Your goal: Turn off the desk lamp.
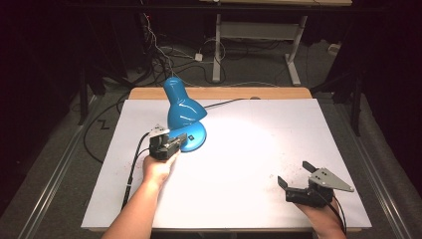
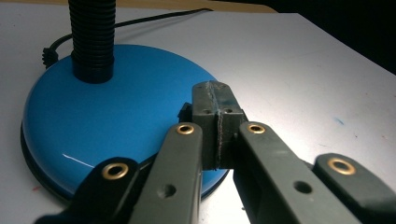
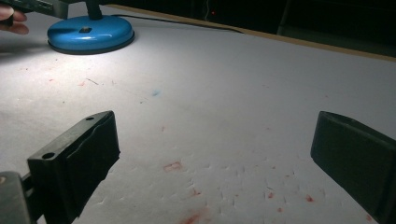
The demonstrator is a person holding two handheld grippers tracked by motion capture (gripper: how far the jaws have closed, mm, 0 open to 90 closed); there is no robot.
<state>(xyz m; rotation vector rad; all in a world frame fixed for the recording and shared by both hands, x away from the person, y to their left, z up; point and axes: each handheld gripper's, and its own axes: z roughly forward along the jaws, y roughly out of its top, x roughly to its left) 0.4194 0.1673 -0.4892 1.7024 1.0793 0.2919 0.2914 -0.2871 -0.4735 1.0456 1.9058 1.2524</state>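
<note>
A blue desk lamp stands at the back left of the white table, its shade (image 1: 180, 102) bent over its round base (image 1: 198, 135) and its light falling on the table top. My left gripper (image 1: 181, 138) is shut, pad against pad with nothing between, its tips (image 2: 215, 114) over the near rim of the blue base (image 2: 107, 107), next to a small black part (image 2: 185, 110) on it. The black ribbed neck (image 2: 92, 37) rises from the base's middle. My right gripper (image 1: 294, 173) rests open at the front right, its jaws (image 3: 215, 140) wide apart over bare table.
The lamp's black cord (image 1: 226, 103) runs from the base to the table's back edge. The white table cover (image 1: 259, 149) carries faint red marks (image 3: 173, 166). The left gripper's cable (image 1: 134, 164) trails to the front left edge. The floor beyond holds cables and desk legs (image 1: 217, 55).
</note>
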